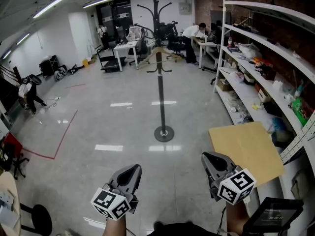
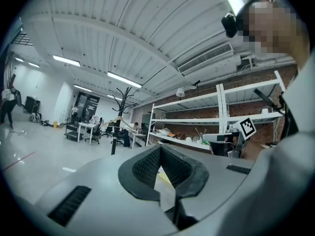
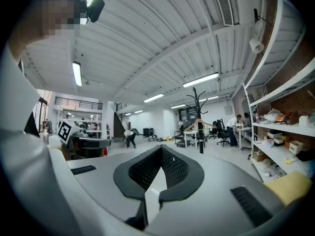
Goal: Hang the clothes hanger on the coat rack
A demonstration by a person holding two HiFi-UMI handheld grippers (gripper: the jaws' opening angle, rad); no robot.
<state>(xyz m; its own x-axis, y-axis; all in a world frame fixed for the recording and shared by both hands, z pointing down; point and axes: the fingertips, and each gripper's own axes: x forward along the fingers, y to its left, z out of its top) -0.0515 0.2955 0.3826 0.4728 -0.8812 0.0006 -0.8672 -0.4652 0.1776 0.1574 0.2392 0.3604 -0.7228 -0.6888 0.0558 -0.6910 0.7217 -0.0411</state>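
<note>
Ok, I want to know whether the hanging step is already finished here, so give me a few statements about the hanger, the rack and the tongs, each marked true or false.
1. The wooden hanger hangs on the coat rack. True.
2. The left gripper holds the hanger in its tongs. False: its tongs are shut on nothing.
3. The right gripper is empty. True: its tongs are shut with nothing between them.
4. The coat rack stands on one of the shelves. False: it stands on the floor, to the left of the shelving in the head view.
5. Both grippers are right up against the rack. False: open floor lies between them and its base.
</note>
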